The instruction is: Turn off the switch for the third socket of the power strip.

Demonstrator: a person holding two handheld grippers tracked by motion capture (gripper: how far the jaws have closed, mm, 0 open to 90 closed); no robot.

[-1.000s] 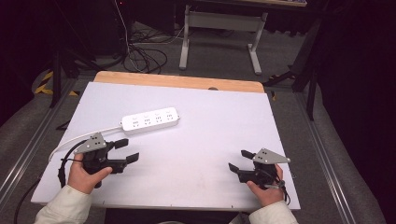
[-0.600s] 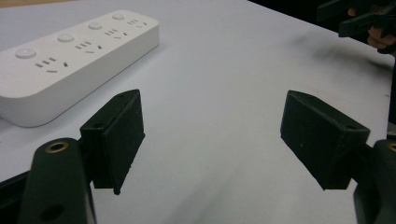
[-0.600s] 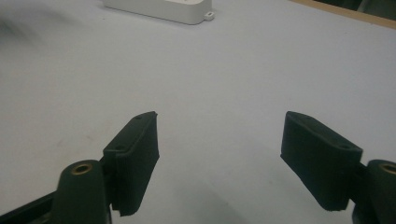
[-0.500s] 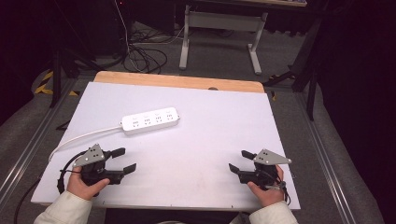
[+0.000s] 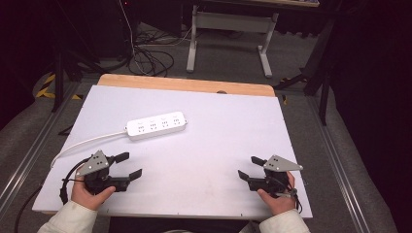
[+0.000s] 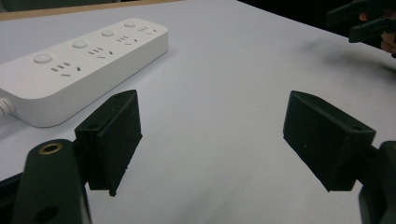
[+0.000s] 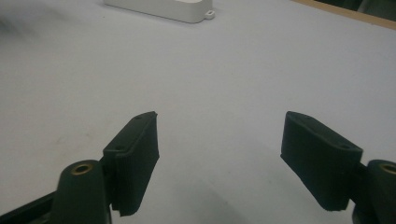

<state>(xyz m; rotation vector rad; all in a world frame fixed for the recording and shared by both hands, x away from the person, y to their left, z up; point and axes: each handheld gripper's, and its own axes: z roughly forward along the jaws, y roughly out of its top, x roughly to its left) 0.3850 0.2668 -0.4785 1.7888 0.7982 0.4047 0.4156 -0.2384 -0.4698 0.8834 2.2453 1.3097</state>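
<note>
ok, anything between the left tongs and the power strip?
Nothing: bare white tabletop separates the open left tongs from the power strip, clearest in the high view.

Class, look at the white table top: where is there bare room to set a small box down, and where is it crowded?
Bare: the stretch between the left claw and right claw, and the right half beyond the power strip. Tighter: the left side, between the strip, its cord and the left claw.

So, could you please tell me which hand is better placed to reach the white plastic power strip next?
Probably the left. The left gripper sits nearer the white plastic power strip, open with nothing between its jaws; the right gripper, also open, lies farther off across the table.
</note>
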